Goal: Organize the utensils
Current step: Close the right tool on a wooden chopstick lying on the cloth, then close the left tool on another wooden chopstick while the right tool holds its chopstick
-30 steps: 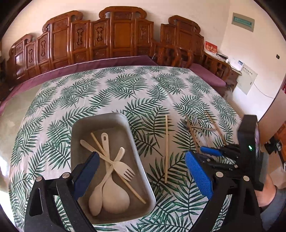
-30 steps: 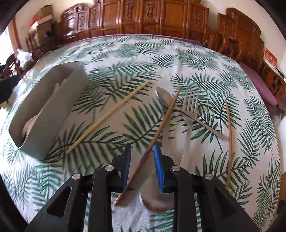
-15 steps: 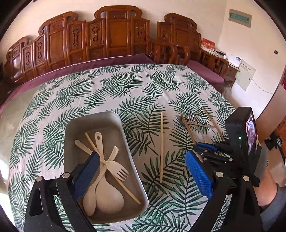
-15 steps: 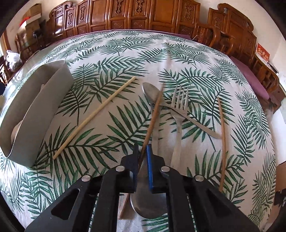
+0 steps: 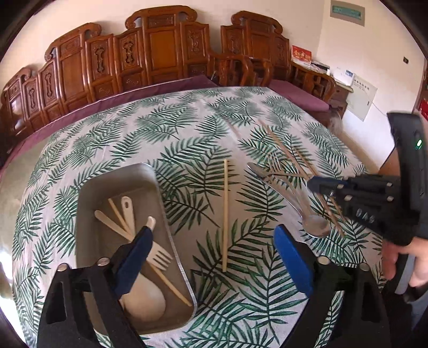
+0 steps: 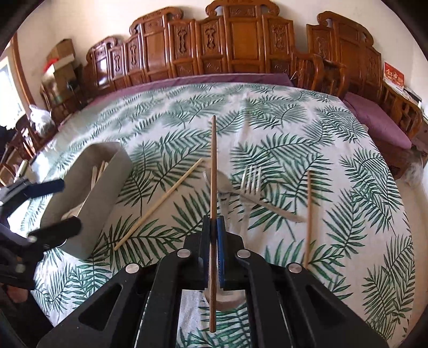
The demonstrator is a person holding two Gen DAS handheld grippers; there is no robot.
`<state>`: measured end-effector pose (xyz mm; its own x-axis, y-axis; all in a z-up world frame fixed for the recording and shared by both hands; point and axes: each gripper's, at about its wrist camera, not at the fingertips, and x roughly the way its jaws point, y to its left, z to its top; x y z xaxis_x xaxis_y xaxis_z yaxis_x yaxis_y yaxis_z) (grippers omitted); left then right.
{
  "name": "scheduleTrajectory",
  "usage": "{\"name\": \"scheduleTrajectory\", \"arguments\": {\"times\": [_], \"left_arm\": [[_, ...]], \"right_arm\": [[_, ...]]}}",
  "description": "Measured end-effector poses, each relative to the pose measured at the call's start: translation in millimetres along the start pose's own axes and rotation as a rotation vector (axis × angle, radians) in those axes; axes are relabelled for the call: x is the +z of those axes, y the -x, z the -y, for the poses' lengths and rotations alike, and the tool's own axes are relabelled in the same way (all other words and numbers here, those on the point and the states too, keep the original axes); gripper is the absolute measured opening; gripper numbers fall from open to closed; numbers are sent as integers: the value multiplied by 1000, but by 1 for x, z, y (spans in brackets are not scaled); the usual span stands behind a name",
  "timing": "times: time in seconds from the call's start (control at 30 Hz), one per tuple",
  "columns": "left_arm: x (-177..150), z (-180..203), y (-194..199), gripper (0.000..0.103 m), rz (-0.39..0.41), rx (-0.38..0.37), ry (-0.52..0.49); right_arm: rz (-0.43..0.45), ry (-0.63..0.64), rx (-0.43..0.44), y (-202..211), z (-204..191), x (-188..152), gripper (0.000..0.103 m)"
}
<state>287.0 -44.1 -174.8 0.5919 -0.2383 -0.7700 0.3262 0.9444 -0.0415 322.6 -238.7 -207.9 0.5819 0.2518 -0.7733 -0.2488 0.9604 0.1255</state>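
The dark wooden chopstick sits pinched between the blue pads of my right gripper, running straight ahead along the fingers with its far end lifted clear of the leaf-print tablecloth and its near end poking out behind the pads. I judge this as the carry step: the stick is picked and must now go left to the grey tray, which already holds a wooden fork, a wooden spoon and pale sticks. The next move calls for swinging the stick over the tray rim and lining it up with the tray's long axis before I let go, so it drops in rather than bridging the wall. My left gripper hovers with its fingers spread wide and empty, one pad over the tray, the other over bare cloth. On the cloth lie a pale chopstick, a metal spoon, a metal fork crossing it, and another chopstick farther right. As for writing, a red card by the carved wooden bench carries gold characters I cannot read; a green wall sign is likewise illegible.
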Motion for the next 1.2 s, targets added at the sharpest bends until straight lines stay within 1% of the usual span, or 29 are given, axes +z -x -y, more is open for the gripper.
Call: {"name": "scheduleTrajectory", "arguments": {"times": [0.2,0.27,0.3,0.37,0.4,0.57,0.63,0.73,0.83,0.97,1.03,1.2], "left_arm": [[1,17,-19,65,-38,-11,-33],[2,22,-26,55,-53,-20,-36],[2,24,-30,53,-60,-20,-41],[3,25,-37,45,-74,-12,-50],[3,26,-42,43,-85,-6,-54],[-2,26,-58,27,-136,15,-71],[-4,27,-63,24,-153,23,-79],[-4,29,-67,23,-167,39,-89],[-5,30,-71,18,-178,49,-89],[-6,35,-79,17,-200,66,-104],[-7,35,-83,15,-211,70,-99],[-8,31,-87,15,-221,75,-75]], "right_arm": [[25,-35,26,6,23,-7,6],[29,-41,37,6,29,-8,6],[29,-42,41,6,31,-9,6],[28,-45,50,5,34,-10,6],[27,-44,55,4,35,-11,6],[29,-40,78,4,36,-10,6],[32,-35,87,4,35,-10,6],[38,-32,99,6,34,-8,6],[43,-26,107,7,31,-7,6],[47,-24,114,9,30,-7,6],[50,-25,117,10,30,-6,6],[47,-22,120,9,30,-7,6]]}}
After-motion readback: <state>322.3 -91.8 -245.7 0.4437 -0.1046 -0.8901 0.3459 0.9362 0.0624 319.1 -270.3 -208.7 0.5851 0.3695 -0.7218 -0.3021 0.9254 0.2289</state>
